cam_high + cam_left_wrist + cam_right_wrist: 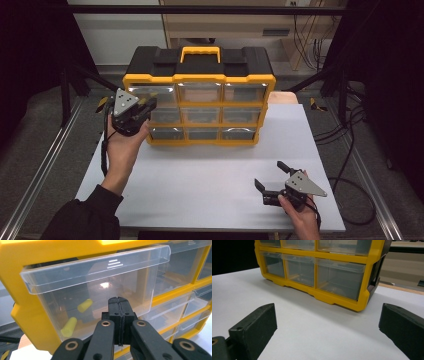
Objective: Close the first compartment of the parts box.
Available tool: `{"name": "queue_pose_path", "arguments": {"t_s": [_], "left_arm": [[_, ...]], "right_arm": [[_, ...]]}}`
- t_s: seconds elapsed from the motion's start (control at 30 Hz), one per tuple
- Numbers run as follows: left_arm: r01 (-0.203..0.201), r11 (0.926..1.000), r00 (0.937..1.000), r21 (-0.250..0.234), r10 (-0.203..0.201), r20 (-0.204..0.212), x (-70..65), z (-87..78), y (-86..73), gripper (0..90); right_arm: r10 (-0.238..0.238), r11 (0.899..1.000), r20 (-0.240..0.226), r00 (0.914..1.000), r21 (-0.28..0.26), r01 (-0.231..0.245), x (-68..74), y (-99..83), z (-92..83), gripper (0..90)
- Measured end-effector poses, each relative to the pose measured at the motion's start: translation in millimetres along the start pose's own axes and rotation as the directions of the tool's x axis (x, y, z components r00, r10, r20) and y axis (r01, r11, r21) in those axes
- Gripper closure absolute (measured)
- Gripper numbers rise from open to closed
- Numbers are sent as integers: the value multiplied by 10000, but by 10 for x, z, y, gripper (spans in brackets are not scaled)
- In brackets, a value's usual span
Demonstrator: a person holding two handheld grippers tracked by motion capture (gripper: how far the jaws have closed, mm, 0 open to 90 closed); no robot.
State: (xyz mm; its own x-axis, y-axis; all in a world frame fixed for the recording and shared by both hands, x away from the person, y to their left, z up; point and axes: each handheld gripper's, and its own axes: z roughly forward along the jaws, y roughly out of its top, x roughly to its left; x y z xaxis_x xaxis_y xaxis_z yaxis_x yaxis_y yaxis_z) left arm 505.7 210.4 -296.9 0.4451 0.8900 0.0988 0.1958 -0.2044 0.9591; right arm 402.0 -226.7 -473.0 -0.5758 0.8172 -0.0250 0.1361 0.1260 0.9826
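Note:
A yellow-and-black drawer cabinet [199, 75] with several clear drawers stands at the back of the white table [200, 180]. My left gripper [147, 103] is held up at its top-left drawer [162, 93]. In the left gripper view this gripper [119, 301] is shut with nothing in it, its tips against the clear drawer front [100, 277] below the handle lip. Two yellow foam earplugs [85, 305] [68, 326] lie inside that drawer. My right gripper [270, 173] rests low near the table's front right, open and empty [327, 322], facing the cabinet's lower right corner [362, 290].
Metal rails [47, 160] run along both sides of the table. Cables [350, 150] trail over the floor on the right. A wooden board [285, 96] pokes out behind the cabinet's right side. Bare white tabletop [299, 310] lies between the cabinet and the right gripper.

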Motion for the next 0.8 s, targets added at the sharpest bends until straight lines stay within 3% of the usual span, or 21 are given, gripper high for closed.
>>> {"name": "queue_pose_path", "arguments": {"t_s": [0.8], "left_arm": [[-58,10000,9996,48,59,-262,67,138,7,900]], "right_arm": [[11,10000,-28,10000,-17,-11,1,1,-2,19]]}}
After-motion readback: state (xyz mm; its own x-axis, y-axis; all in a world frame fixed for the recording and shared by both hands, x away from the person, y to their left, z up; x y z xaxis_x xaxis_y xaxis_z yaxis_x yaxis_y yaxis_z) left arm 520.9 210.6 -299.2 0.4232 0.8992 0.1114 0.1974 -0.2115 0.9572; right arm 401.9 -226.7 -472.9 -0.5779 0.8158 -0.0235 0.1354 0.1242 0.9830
